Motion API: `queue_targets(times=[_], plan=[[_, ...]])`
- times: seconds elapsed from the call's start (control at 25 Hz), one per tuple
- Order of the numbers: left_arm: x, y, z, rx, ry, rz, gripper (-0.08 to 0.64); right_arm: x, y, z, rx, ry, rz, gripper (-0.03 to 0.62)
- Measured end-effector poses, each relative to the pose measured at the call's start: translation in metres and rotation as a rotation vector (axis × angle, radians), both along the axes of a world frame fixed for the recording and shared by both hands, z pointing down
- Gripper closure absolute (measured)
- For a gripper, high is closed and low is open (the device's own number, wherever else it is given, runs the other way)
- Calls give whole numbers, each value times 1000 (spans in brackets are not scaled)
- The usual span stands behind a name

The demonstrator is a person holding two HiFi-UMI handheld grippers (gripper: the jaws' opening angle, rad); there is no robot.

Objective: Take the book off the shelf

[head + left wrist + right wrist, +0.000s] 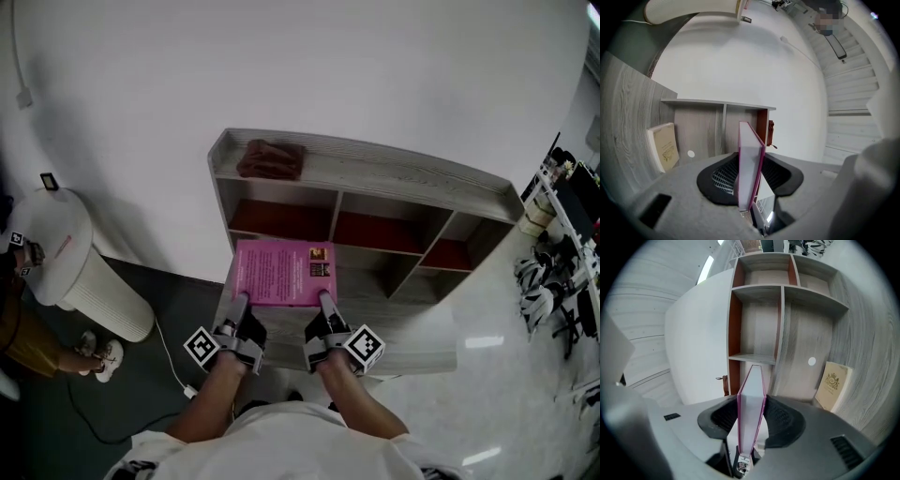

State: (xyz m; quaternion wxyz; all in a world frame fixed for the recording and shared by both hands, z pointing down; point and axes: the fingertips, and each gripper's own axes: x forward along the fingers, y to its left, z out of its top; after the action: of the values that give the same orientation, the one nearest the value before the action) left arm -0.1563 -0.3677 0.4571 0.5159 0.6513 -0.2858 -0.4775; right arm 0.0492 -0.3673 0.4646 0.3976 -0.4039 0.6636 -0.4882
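Book (281,272): pink, cover print unreadable | left gripper (241,302), right gripper (325,300): both clamped on it

Pink book (283,272), grey wood-grain shelf (375,164)

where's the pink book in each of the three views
Head view: pink book at centre, cover up, in front of the shelf.
Left gripper view: pink book edge-on, lower centre, clamped in the jaws; shelf behind.
Right gripper view: pink book edge-on, lower centre, clamped in the jaws; shelf behind.
Shared landmark: the shelf.
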Motion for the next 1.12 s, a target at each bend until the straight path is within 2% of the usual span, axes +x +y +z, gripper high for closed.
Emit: queue_targets(times=[0.16, 0.6, 0.92, 1.12], plan=[[1, 23, -5, 24, 8, 33, 403, 0, 30, -5, 5, 6, 21, 426], [0, 110, 5, 16, 33, 131, 404, -1, 135, -1, 6, 37, 110, 428], [-11, 182, 31, -22, 42, 145, 405, -10, 211, 23, -10, 51, 135, 428], [-6, 218, 32, -17, 58, 143, 405, -7, 249, 22, -12, 50, 125, 430]])
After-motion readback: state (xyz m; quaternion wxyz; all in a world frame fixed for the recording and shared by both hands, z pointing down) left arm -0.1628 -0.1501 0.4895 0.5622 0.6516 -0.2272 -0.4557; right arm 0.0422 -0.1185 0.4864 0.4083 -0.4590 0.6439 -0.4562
